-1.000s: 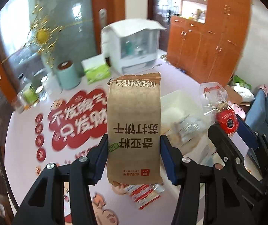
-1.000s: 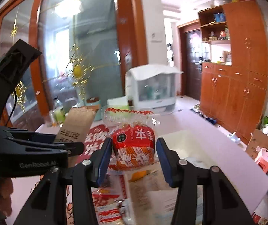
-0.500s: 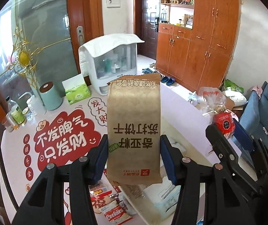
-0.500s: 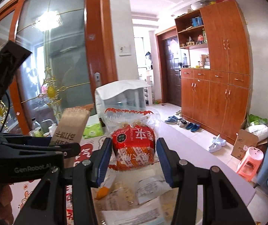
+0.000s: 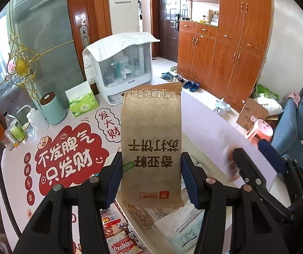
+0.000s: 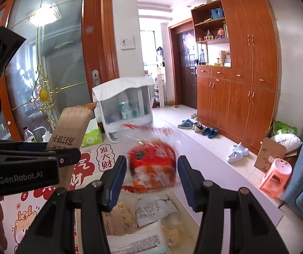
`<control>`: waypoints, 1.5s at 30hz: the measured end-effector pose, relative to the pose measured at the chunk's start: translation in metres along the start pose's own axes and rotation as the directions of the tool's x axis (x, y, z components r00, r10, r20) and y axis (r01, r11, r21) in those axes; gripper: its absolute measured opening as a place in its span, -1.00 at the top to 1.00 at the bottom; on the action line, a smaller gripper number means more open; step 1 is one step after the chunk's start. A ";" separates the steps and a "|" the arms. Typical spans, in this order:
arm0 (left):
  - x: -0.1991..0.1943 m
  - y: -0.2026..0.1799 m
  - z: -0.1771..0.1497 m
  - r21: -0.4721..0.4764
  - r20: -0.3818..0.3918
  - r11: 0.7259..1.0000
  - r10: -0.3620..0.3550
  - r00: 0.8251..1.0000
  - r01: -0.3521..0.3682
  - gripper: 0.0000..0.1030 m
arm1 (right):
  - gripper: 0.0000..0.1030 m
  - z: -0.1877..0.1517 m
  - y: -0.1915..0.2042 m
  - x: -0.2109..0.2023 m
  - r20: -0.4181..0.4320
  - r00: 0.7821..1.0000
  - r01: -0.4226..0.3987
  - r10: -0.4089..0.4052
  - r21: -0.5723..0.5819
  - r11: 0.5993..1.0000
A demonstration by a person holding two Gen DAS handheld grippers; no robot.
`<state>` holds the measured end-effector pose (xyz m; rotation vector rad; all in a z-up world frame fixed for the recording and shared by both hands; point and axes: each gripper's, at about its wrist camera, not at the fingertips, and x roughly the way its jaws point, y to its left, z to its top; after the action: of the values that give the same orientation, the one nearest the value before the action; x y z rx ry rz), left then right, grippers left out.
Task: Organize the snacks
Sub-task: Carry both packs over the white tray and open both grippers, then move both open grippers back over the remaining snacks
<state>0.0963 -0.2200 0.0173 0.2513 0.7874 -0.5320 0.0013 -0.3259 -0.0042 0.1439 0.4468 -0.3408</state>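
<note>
Snacks: my left gripper clamped the brown cracker bag, while my right gripper stood released around the blurred red packet.

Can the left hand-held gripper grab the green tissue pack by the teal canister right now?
Probably not yet: the left hand-held gripper is shut on the brown cracker packet, though nothing blocks the green tissue pack on the table.

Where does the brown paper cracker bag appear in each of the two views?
Left wrist: brown paper cracker bag at centre, clamped upright between the left gripper fingers.
Right wrist: same bag at left, tilted.
Shared landmark: white plastic cabinet behind.
</note>
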 end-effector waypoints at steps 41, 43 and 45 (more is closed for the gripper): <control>-0.058 0.083 -0.059 -0.121 0.026 0.959 0.262 0.965 -0.257 -0.79 | -0.34 -0.022 0.031 -0.034 -0.014 1.000 0.000 0.000 0.001 1.000; -0.061 0.088 -0.062 -0.121 0.029 0.957 0.270 0.962 -0.265 -0.79 | -0.34 -0.023 0.034 -0.035 -0.014 1.000 -0.003 0.003 0.000 1.000; -0.064 0.093 -0.065 -0.120 0.029 0.956 0.274 0.961 -0.269 -0.79 | -0.34 -0.024 0.041 -0.036 -0.016 1.000 -0.007 0.007 -0.004 1.000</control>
<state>0.0699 -0.0924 0.0208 0.2352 0.7227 -0.2310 -0.0241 -0.2726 -0.0075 0.1440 0.4626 -0.3322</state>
